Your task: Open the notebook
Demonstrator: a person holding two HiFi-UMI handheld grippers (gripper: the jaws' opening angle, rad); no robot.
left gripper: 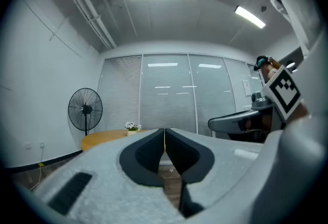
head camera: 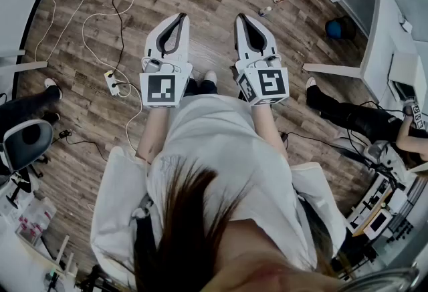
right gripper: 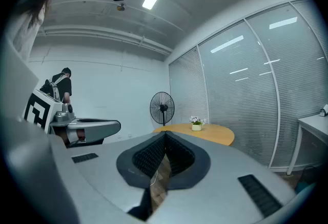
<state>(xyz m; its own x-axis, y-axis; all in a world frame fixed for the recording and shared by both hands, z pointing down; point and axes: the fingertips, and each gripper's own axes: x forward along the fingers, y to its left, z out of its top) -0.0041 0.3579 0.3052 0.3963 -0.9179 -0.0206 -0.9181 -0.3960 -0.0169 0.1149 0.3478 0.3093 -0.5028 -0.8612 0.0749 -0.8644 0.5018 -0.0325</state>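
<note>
Standing fan, flower pot on round table; power strip on wooden floor

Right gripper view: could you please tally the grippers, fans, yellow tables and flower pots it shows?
Grippers: 2 (right gripper, left gripper)
Fan: 1
Yellow table: 1
Flower pot: 1
Total: 5
</note>
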